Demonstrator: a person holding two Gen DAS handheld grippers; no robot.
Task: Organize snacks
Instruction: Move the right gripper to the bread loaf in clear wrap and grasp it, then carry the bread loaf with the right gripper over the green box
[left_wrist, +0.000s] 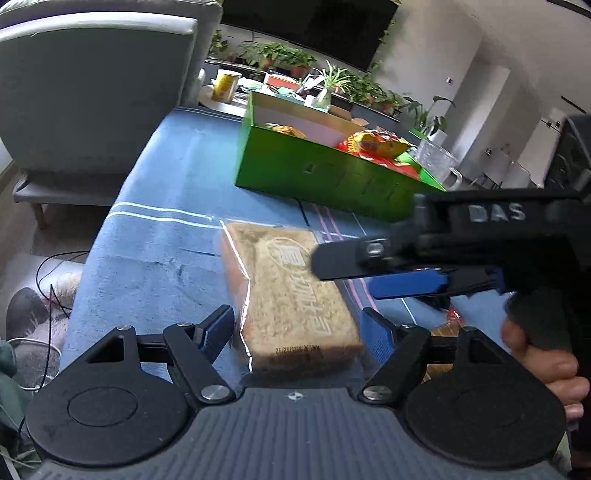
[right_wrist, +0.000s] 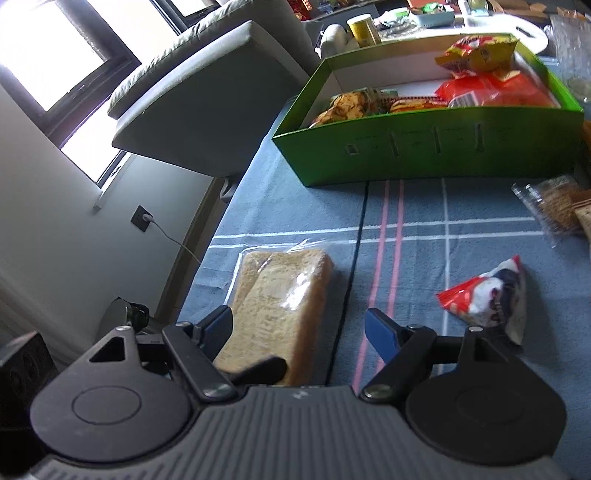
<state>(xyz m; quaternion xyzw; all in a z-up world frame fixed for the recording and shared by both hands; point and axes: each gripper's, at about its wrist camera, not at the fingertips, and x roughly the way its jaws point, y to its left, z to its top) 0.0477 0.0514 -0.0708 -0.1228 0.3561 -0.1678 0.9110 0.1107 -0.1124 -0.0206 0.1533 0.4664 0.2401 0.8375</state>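
Left gripper (left_wrist: 297, 332) straddles the near end of the wrapped bread loaf (left_wrist: 291, 295), jaws spread, pads flanking it but not pressing. Right gripper (right_wrist: 299, 332) hangs spread too, the loaf by its left finger (nothing pinched). Loaf lies on the blue cloth (right_wrist: 406, 229), short of the green box (right_wrist: 424, 155).

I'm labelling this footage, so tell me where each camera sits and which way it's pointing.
Left wrist: on the left gripper, angled down at the wrapped bread; the right gripper and a hand show.
Right wrist: on the right gripper, angled down across the blue cloth.
Shared: bread, green box.
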